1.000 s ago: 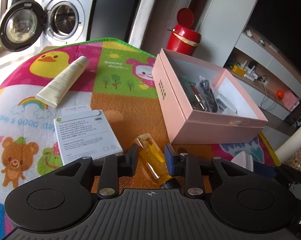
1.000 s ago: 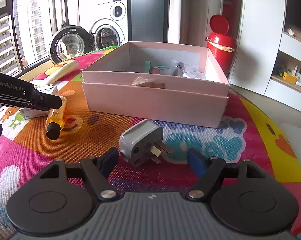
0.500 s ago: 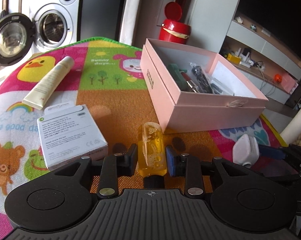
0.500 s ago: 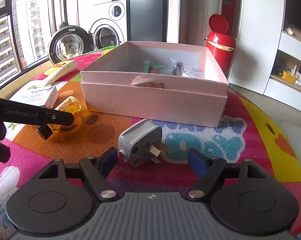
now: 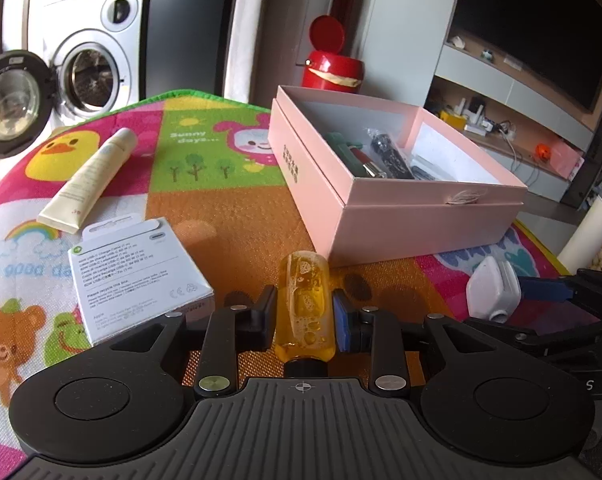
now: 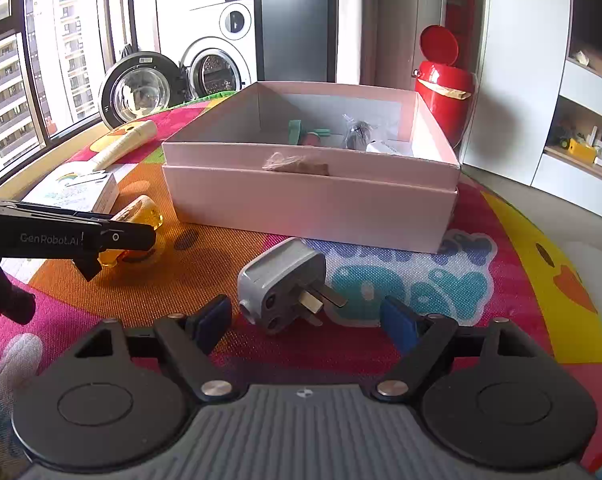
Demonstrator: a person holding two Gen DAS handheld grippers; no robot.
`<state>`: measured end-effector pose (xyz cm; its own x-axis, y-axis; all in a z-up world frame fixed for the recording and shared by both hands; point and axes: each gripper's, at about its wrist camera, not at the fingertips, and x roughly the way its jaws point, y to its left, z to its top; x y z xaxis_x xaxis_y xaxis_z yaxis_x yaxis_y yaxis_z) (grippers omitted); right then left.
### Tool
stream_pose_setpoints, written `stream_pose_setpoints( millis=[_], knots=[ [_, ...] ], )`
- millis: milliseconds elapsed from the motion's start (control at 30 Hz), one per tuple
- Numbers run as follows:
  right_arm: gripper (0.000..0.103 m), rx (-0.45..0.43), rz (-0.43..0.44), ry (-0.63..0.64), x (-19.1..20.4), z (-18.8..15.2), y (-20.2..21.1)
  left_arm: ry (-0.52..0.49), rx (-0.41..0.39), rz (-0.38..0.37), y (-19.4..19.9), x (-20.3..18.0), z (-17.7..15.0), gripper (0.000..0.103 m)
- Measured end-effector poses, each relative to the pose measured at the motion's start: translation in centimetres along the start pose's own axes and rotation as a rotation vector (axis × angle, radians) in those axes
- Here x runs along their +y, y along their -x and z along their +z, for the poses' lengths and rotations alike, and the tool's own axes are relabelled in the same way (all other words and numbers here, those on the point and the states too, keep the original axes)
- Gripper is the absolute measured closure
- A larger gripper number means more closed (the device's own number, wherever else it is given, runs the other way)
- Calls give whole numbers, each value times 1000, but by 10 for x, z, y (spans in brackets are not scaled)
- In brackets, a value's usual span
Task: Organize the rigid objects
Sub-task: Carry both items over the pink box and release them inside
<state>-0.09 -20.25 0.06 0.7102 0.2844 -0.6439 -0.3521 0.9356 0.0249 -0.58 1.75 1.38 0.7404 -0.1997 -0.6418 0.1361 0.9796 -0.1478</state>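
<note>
Left gripper [image 5: 304, 317] now clenched on amber bottle [image 5: 305, 304], swung straight between the pads and apparently lifted off play mat [image 5: 237, 216]; ready for pink box [image 5: 429, 224]. Right gripper [image 6: 307, 320] spread wide around grey plug [image 6: 283, 284], not gripping.

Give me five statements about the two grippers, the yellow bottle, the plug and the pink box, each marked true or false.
1. The left gripper has the yellow bottle between its fingers. True.
2. The right gripper is shut on the grey plug. False: its jaws stand wide, with the plug lying on the mat between them.
3. The pink box has no lid on and holds items. True.
4. The cream tube lies inside the box. False: it lies on the mat.
5. The white carton stands on the box. False: it rests on the mat, left of the bottle.
</note>
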Motion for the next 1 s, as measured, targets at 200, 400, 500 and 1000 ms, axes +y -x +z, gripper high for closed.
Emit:
stream_pose_setpoints(
  millis=[200,400,500,1000],
  knots=[
    [21,1,-3,3,1,1,0,-66,-16,-2,14,-7,-15,70],
    [21,1,-5,4,1,0,0,-64,-9,-27,29,-9,-26,70],
    [21,2,-5,4,1,0,0,-69,-6,-40,34,-11,-31,71],
    [51,-13,4,104,16,17,4,-98,-13,-49,51,-19,-45,71]
  ],
)
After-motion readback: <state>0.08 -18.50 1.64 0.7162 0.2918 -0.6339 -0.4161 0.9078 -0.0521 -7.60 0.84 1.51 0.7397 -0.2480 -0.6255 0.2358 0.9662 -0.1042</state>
